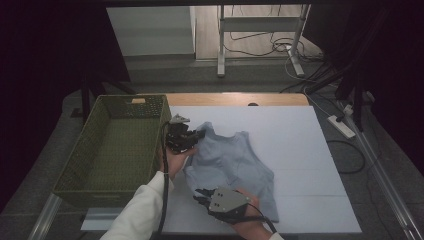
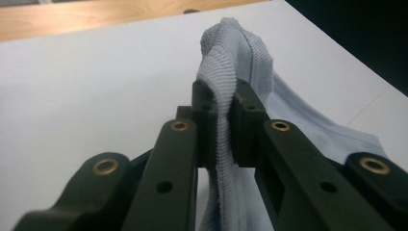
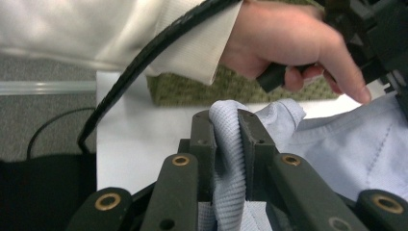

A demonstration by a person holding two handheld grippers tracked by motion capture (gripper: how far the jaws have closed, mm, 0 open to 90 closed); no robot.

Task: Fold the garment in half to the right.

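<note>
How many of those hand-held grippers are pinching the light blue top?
2. The left hand-held gripper pinches the light blue tank top at its shoulder strap near the green basket; the right hand-held gripper clamps its near edge.

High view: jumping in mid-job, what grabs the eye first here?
A pale blue ribbed tank top lies on the white table, pinched at both ends: the left gripper clamps a shoulder strap and the right gripper clamps the ribbed edge nearest the person. A green woven basket sits left of the garment.

Shirt hem under right gripper (hidden), basket near corner behind sleeve
</note>
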